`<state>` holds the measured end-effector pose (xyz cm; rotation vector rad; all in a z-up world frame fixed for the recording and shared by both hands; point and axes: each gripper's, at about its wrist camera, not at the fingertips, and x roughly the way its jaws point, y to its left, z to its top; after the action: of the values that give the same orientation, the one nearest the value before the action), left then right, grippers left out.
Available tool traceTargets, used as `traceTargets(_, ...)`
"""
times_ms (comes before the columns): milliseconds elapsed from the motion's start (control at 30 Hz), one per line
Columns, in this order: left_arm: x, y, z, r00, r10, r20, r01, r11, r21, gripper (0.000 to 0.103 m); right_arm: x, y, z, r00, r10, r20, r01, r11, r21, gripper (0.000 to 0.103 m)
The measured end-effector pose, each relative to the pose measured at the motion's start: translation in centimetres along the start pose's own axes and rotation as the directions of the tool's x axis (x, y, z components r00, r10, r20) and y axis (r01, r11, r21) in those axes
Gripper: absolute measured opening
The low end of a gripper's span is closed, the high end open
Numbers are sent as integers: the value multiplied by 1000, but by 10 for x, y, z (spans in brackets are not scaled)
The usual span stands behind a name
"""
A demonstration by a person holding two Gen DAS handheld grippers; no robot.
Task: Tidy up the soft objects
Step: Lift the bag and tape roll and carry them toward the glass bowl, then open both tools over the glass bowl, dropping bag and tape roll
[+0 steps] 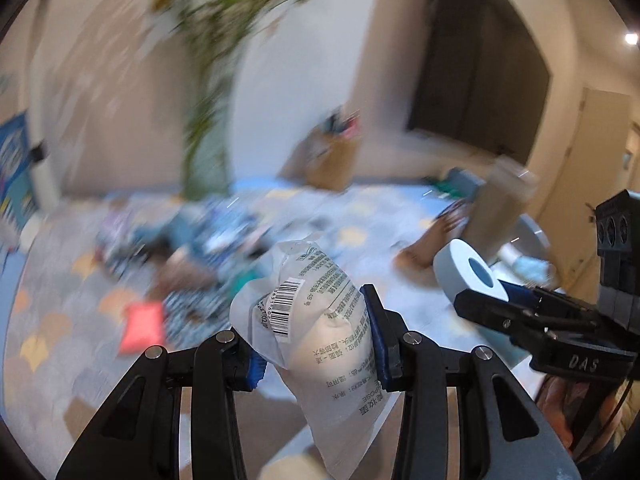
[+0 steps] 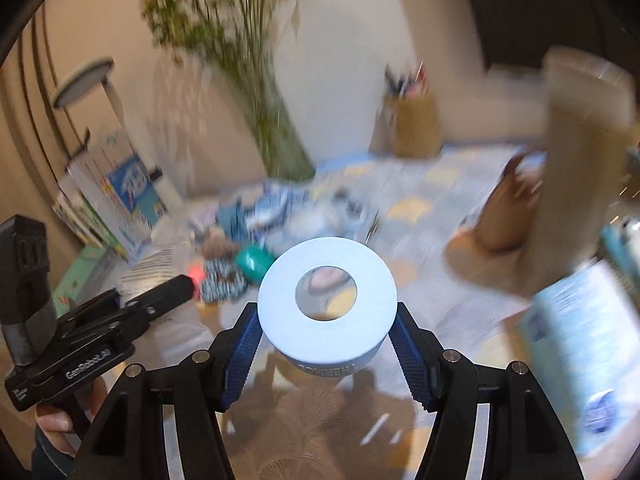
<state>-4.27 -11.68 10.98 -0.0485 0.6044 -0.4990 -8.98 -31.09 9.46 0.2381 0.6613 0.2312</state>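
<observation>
Carrying both picks aloft: left gripper (image 1: 316,336) clamps a plastic pouch (image 1: 320,320), right gripper (image 2: 326,330) grips a pale blue ring (image 2: 327,300). Blurred floor clutter (image 2: 272,216) lies below. Next, likely: find each item's spot, then lower.

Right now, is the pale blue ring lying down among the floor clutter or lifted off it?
Lifted. The right gripper is shut on the pale blue ring, blue pads against both sides, with the floor visible beneath and through its hole.
</observation>
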Motion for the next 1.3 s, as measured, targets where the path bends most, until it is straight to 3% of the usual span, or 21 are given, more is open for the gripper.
traceTargets(200,-1,-68,45,993,-96,63,90,992,87,38,-70,-27,28,986,-59,153,60,998,0,63)
traceTargets(333,5,-115,74,979,-184,84,172,976,131,38,-111,-56,49,960,-140,243,139,990,21,63)
traceTargets(500,25,-170,100,963,-262,66,246,951,185,38,-145,-107,67,930,-240,278,215,969,121,63)
traceTargets(767,70,-243,120,946,-323,4,315,926,208,38,-163,-198,76,900,-376,219,312,909,278,63)
traceTargets(900,96,-279,122,954,-297,-34,297,929,220,38,-153,-248,78,891,-434,137,359,856,372,64)
traceTargets(1067,140,-308,111,964,-245,-99,262,936,234,38,-130,-303,74,900,-435,23,371,793,483,64)
traceTargets(1167,162,-322,98,981,-183,-69,195,935,297,50,-120,-322,72,897,-442,-13,383,763,521,66)
traceTargets(1233,169,-330,91,990,-138,-37,142,929,342,77,-117,-334,69,897,-440,-33,384,741,551,68)
traceTargets(1300,168,-333,85,985,-171,-31,171,916,362,84,-117,-344,65,901,-432,-44,376,727,574,68)
